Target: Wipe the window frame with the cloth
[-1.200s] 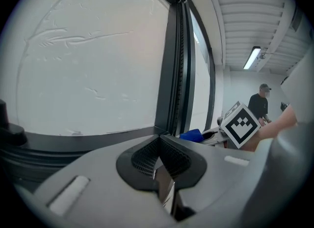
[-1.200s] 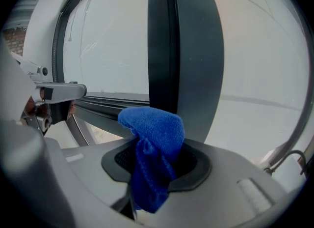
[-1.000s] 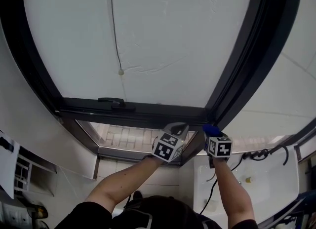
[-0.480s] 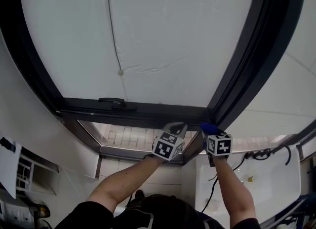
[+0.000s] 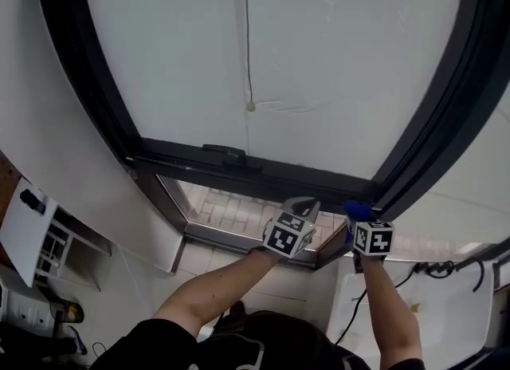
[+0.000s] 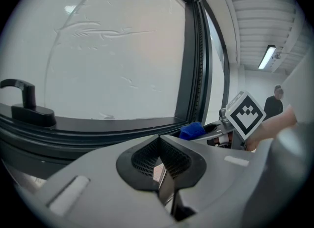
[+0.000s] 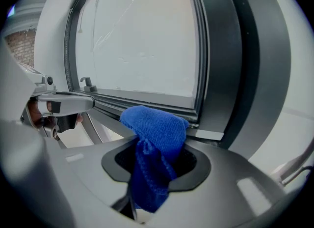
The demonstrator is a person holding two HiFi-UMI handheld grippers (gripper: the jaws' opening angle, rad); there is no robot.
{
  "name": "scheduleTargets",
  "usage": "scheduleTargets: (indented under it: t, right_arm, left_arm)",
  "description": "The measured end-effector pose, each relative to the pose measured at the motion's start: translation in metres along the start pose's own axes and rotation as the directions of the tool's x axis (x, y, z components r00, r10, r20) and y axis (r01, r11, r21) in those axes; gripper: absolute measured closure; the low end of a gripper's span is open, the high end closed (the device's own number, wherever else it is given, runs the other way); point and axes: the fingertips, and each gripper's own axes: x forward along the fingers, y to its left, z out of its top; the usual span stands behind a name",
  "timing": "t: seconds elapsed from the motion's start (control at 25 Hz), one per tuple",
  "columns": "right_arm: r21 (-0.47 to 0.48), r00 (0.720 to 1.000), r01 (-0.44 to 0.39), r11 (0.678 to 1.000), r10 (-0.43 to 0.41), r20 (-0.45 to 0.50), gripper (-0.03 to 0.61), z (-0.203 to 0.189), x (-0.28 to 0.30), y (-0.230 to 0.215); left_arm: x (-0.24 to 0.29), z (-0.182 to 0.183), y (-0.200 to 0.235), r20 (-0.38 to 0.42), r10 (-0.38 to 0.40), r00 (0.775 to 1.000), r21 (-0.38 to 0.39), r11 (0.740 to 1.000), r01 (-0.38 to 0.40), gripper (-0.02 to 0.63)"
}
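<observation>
The right hand-held gripper (image 7: 156, 170) was clenched on the blue cloth (image 7: 154, 133). The cloth sat at the lower corner of the window frame (image 5: 263, 171), at 5 o'clock of the pane in the head view. The left hand-held gripper (image 6: 159, 160) was clenched with nothing between its jaws, near the right unit at its 9 o'clock.
</observation>
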Motion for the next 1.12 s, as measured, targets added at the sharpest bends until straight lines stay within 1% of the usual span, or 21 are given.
scheduleTargets:
  t: [0.2, 0.32, 0.56, 0.68, 0.8, 1.12]
  right_arm:
    - [-0.026, 0.999, -0.039, 0.999, 0.039, -0.006, 0.430, 0.007, 0.013, 0.034]
    - [-0.026, 0.999, -0.052, 0.998, 0.052, -0.011, 0.430, 0.010, 0.018, 0.046]
    - [-0.027, 0.997, -0.077, 0.997, 0.077, -0.013, 0.430, 0.016, 0.029, 0.072]
    - [-0.032, 0.995, -0.098, 0.995, 0.098, -0.013, 0.430, 0.020, 0.034, 0.087]
    - [-0.013, 0.993, -0.118, 0.993, 0.118, -0.012, 0.430, 0.023, 0.038, 0.102]
    - [0.010, 0.988, -0.153, 0.988, 0.153, -0.011, 0.430, 0.033, 0.050, 0.143]
  left_arm:
    - [-0.026, -0.001, 0.032, 0.017, 0.052, 0.999, -0.013, 0.999, -0.052, 0.624]
    - [-0.041, 0.000, 0.050, 0.031, 0.086, 0.996, -0.031, 0.996, -0.085, 0.624]
    - [-0.066, -0.006, 0.086, 0.030, 0.145, 0.989, -0.042, 0.989, -0.143, 0.624]
    - [-0.076, -0.009, 0.097, 0.034, 0.162, 0.986, -0.048, 0.986, -0.161, 0.624]
    - [-0.085, -0.013, 0.105, 0.035, 0.172, 0.985, -0.038, 0.985, -0.170, 0.624]
    - [-0.110, -0.025, 0.135, 0.036, 0.188, 0.982, -0.073, 0.980, -0.185, 0.624]
